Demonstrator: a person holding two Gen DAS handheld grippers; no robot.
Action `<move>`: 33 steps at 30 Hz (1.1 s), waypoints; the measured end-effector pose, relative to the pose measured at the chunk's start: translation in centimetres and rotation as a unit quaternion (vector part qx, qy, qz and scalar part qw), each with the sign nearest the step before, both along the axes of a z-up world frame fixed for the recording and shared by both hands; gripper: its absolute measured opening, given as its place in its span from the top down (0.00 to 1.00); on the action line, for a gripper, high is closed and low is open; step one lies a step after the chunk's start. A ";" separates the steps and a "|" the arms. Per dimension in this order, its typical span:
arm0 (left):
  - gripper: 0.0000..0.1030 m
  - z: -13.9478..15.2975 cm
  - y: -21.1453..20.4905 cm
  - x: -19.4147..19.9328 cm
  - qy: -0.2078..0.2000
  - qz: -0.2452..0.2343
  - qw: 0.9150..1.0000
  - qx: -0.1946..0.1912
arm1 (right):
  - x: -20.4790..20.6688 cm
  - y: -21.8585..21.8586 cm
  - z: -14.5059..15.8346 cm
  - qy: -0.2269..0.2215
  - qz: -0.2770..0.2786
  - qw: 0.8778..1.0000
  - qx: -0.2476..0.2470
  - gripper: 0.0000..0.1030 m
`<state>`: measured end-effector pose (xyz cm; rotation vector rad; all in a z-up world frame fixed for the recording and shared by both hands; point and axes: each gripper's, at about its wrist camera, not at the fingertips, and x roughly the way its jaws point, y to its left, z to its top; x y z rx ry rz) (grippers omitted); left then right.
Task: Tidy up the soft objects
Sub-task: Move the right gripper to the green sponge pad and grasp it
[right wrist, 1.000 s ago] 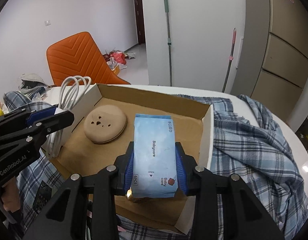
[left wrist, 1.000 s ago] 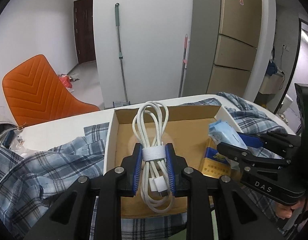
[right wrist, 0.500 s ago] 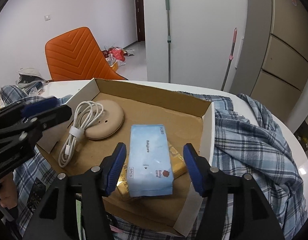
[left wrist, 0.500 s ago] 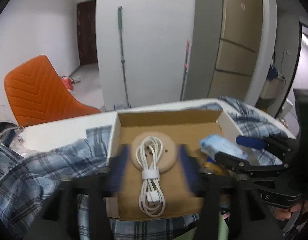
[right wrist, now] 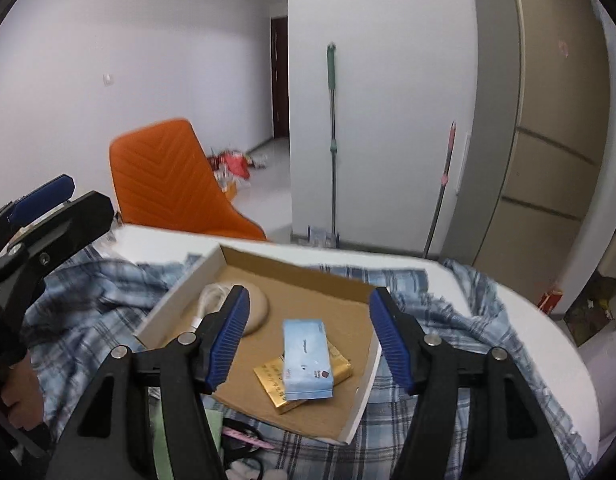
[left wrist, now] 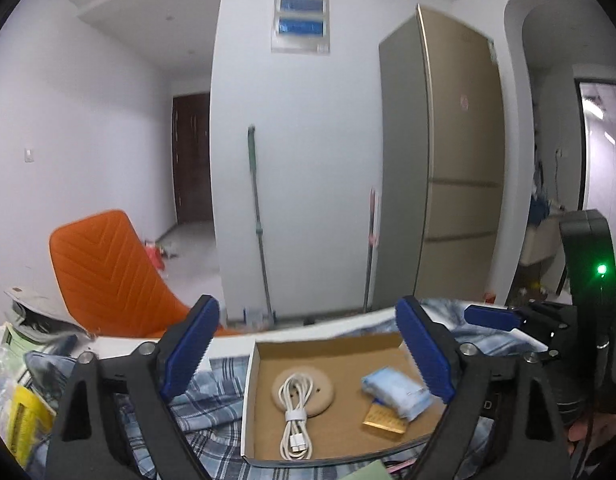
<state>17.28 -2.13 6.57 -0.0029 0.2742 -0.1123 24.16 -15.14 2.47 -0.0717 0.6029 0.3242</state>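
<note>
Your left gripper (left wrist: pixel 306 354): jaws just opened wide, nothing between. Your right gripper (right wrist: pixel 308 338): just opened, empty. Lower centre, box (left wrist: pixel 250 400) gathers the items: cable (left wrist: pixel 294 420) across disc (left wrist: pixel 304 392), wipes (right wrist: pixel 306 364) stacked on gold pack (right wrist: pixel 274 384).

White coiled cable (left wrist: pixel 295 416) across beige disc (left wrist: pixel 303 395), blue wipes pack (right wrist: pixel 307 355) seemingly overlapping gold packet (right wrist: pixel 276 380), in box (left wrist: pixel 340 350)
</note>
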 end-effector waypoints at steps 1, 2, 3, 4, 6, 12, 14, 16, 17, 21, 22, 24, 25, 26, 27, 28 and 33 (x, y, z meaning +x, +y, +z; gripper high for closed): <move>0.00 0.5 0.1 -0.8 -0.009 0.000 1.000 -0.006 | -0.7 -0.1 0.9 -0.010 -0.001 1.000 0.003 0.36; 0.00 1.0 0.1 -1.7 -0.021 0.001 1.000 -0.009 | -1.4 0.0 1.6 -0.019 -0.001 1.000 0.004 0.35; 0.00 1.5 0.1 -2.7 -0.035 0.002 0.999 -0.005 | -2.1 -0.2 2.3 -0.028 -0.001 1.000 0.004 0.31; 0.00 1.7 0.0 -3.4 -0.040 0.002 0.999 0.001 | -2.9 -0.2 2.9 -0.036 -0.001 0.999 0.005 0.27; 0.00 1.9 -0.2 -4.9 -0.051 0.010 0.999 0.014 | -4.3 -0.4 3.8 -0.053 -0.007 0.999 0.006 0.25; 0.00 1.0 0.1 -9.0 -0.049 0.007 0.999 0.015 | -8.2 -0.7 4.8 -0.075 -0.010 0.997 0.026 0.07; 0.00 0.4 0.3 -10.0 -0.047 0.008 0.999 0.022 | -9.2 -0.9 4.5 -0.078 -0.008 0.996 0.031 0.03; 0.00 -0.4 0.9 -10.9 -0.041 0.011 0.999 0.019 | -10.0 -0.9 4.0 -0.081 -0.006 0.996 0.027 0.03; 0.00 -0.8 1.2 -11.1 -0.037 0.013 0.999 0.015 | -10.4 -0.9 3.6 -0.083 -0.003 0.996 0.021 0.03; 0.00 -3.3 2.7 -11.8 -0.009 0.031 0.999 -0.003 | -11.1 0.2 1.8 -0.072 0.012 0.997 -0.007 0.03; 0.00 -3.9 3.0 -11.8 -0.002 0.033 0.999 -0.005 | -11.0 0.3 1.3 -0.062 0.015 0.998 -0.006 0.03; 0.00 -4.9 3.5 -11.9 0.005 0.042 0.999 -0.003 | -11.0 0.3 0.4 -0.041 0.017 0.999 -0.004 0.03; 0.00 -5.5 3.8 -11.7 0.010 0.042 0.999 -0.002 | -10.8 0.4 -0.1 -0.030 0.018 0.999 -0.004 0.03; 0.00 -5.9 4.0 -11.6 0.015 0.043 0.999 -0.003 | -10.6 0.5 -0.6 -0.019 0.019 1.000 -0.004 0.03; 0.00 -6.5 4.3 -11.4 0.020 0.045 0.999 -0.006 | -10.5 0.5 -1.1 -0.010 0.017 1.000 -0.006 0.03; 0.00 -7.1 4.5 -11.3 0.024 0.045 0.999 -0.008 | -10.4 0.5 -1.5 -0.002 0.015 1.000 -0.008 0.03; 0.00 -8.3 5.2 -9.8 0.056 0.043 0.997 -0.027 | -10.0 0.8 -3.1 0.038 0.013 0.999 -0.019 0.03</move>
